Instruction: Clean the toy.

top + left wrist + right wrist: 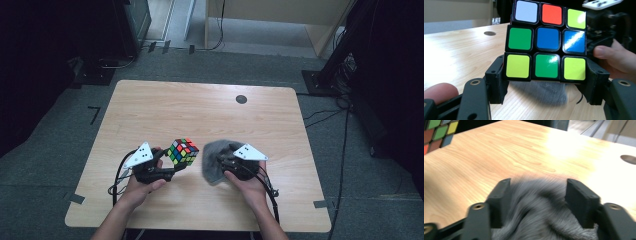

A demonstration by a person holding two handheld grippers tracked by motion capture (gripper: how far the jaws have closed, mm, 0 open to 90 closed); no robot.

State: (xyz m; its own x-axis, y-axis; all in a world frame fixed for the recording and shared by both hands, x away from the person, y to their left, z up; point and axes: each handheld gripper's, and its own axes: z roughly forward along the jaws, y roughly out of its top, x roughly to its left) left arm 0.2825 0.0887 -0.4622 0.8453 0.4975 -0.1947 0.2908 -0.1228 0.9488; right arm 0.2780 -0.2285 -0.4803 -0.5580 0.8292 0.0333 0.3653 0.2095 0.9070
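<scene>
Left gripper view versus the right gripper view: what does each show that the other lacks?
Left gripper view alone: the cube face-on, clamped low between the left tongs, with the other hand behind. Right gripper view alone: the grey cloth bunched between the right tongs, blurred. Shared: the wooden table, its dark round hole, the cube and the cloth.

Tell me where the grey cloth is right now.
In the high view the grey cloth is bunched between the right gripper's jaws, right of the puzzle cube held by the left gripper, above the table's near half.
</scene>
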